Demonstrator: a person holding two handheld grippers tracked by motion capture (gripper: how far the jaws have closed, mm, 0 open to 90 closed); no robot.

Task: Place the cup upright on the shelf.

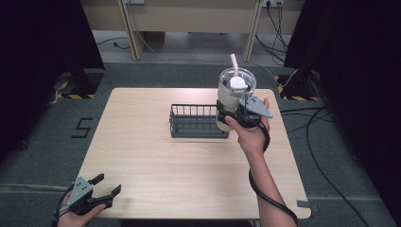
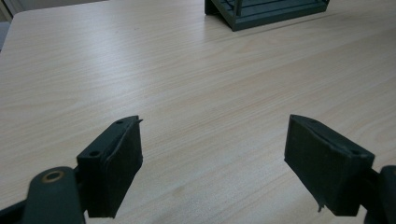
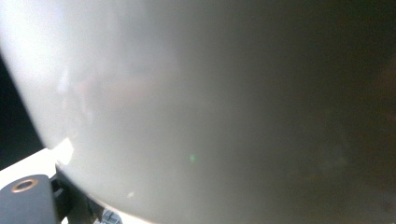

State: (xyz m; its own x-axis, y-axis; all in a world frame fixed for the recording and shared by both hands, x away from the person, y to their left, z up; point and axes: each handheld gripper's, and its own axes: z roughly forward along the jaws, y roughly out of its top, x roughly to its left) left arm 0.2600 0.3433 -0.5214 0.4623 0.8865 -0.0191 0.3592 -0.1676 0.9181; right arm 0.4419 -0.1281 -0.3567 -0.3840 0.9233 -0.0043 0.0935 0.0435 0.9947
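Note:
A white tumbler [image 1: 235, 92] with a clear lid and a white straw [image 1: 234, 62] is held upright in the air by my right gripper [image 1: 236, 115], above the right end of a dark wire basket [image 1: 195, 122]. The gripper is shut on the tumbler's lower body. In the right gripper view the tumbler's pale wall [image 3: 196, 107] sits right against the camera. My left gripper [image 1: 108, 185] rests at the table's front left corner, open, with nothing between its jaws. In the left gripper view the open left gripper [image 2: 212, 154] looks across bare wood towards the basket [image 2: 266, 11].
The light wooden table [image 1: 156, 161] stands on grey carpet. Black curtains hang at both sides. Cables [image 1: 326, 142] run over the floor to the right. Wooden furniture legs [image 1: 127, 33] stand behind the table.

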